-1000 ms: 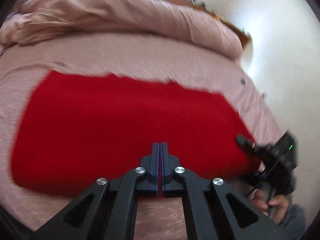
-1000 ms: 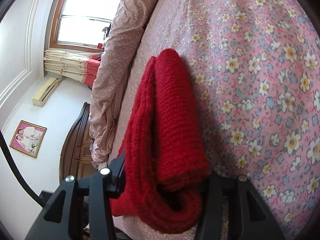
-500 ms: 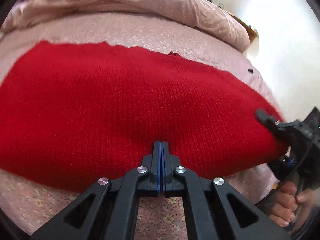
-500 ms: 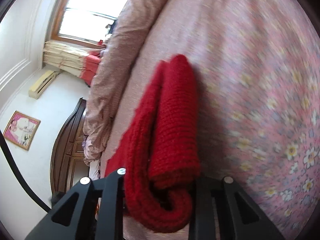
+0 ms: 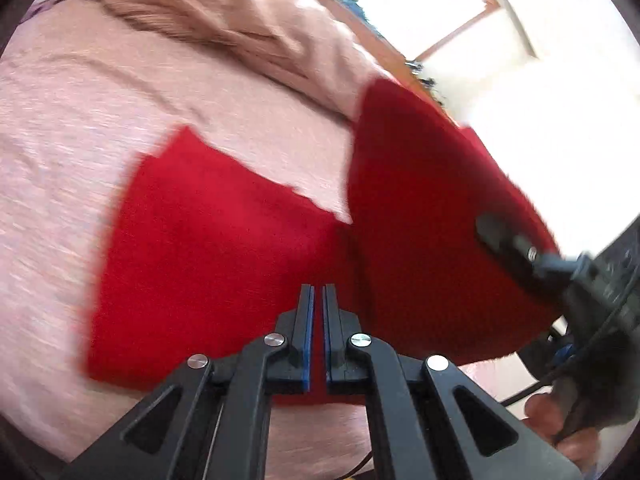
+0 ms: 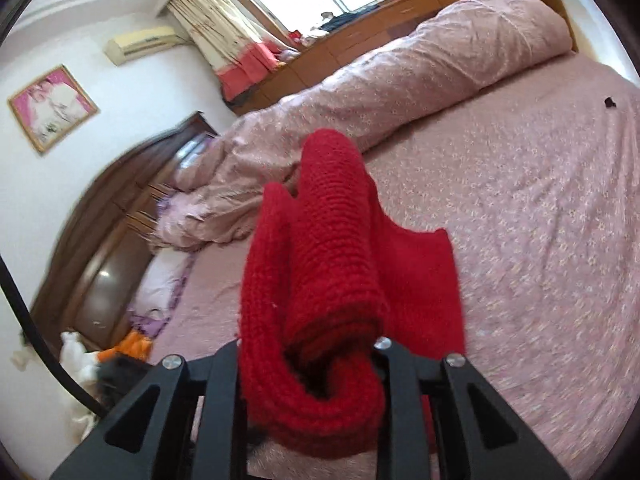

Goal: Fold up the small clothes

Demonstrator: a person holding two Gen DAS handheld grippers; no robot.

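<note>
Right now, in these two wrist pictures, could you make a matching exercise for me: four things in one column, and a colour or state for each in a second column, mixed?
Things
1. left gripper
2. right gripper
3. bed sheet
4. picture on the wall

States
A. pink with small flowers
B. clamped on a bunched end of the red knitted cloth
C. hangs in a wooden frame
D. fingers nearly together, a thin strip of red between them

Pairs: 1-D, 2-B, 3-A, 4-C

Black hand-held gripper (image 5: 318, 300), blue pads, seemingly.
</note>
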